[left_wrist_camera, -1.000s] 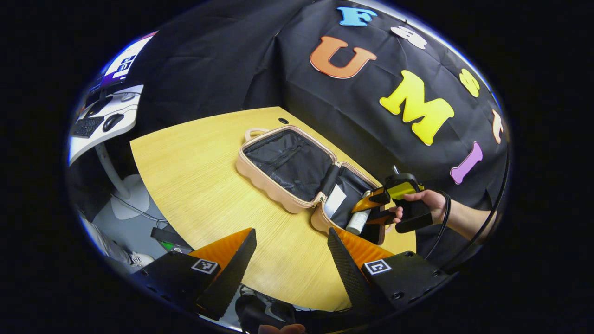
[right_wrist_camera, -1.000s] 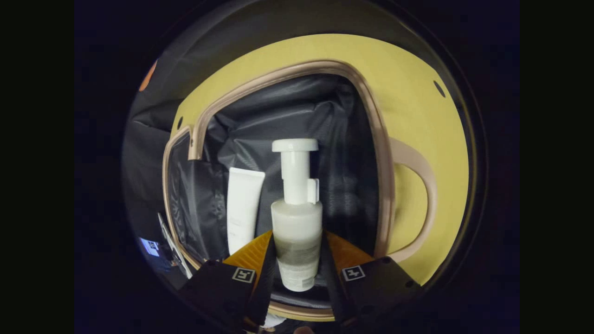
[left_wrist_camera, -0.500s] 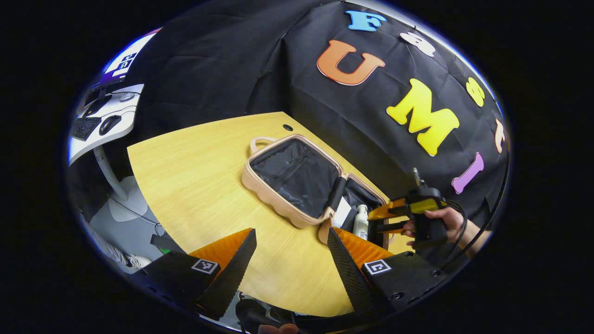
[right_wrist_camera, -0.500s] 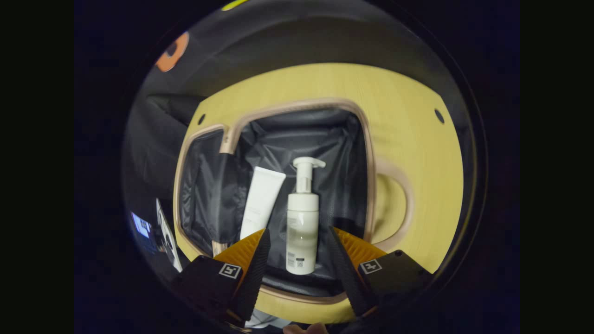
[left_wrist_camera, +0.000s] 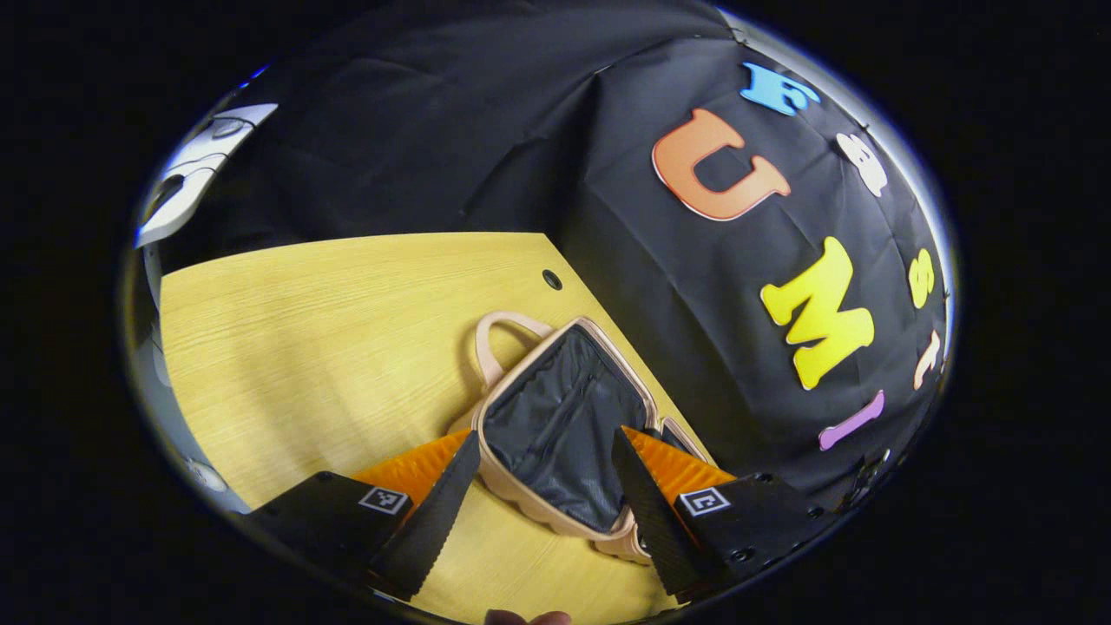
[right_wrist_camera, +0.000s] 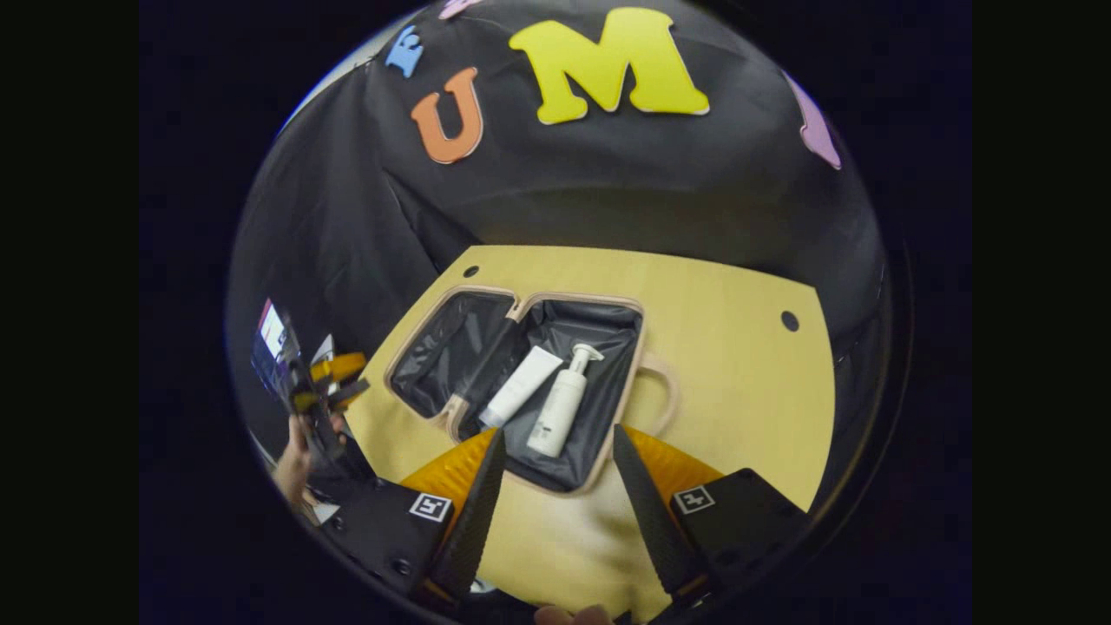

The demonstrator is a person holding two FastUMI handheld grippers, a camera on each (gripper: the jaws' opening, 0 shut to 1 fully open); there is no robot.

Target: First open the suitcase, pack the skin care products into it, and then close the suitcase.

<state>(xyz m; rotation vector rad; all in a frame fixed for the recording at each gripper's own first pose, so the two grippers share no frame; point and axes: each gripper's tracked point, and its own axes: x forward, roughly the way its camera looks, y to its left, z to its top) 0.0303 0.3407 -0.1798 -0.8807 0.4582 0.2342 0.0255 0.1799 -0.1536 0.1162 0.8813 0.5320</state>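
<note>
A beige suitcase (right_wrist_camera: 608, 473) lies splayed open on a yellow wooden table (right_wrist_camera: 729, 347), its two dark-lined halves flat and side by side. In the right gripper view, the half nearer its carry handle (right_wrist_camera: 664, 391) holds a white pump bottle (right_wrist_camera: 560, 408) and a white tube (right_wrist_camera: 521, 398), lying next to each other on the lining; the other half looks bare. The right gripper (right_wrist_camera: 555, 473) hovers above the case's near rim, jaws spread wide with nothing between them. Farther left in that view, a hand (right_wrist_camera: 291, 464) holds the left gripper (right_wrist_camera: 334, 382) off the table's edge. In the left gripper view, the left gripper (left_wrist_camera: 545, 482) frames the case's empty half (left_wrist_camera: 555, 434) between wide-parted, empty jaws; its fingers cover the hinge and most of the packed half, so the products are hidden there. Small round holes (right_wrist_camera: 788, 320) dot the tabletop near the black cloth wall (right_wrist_camera: 608, 182). A white desk (left_wrist_camera: 187, 178) at the far left edge is too blurred to detail.
</note>
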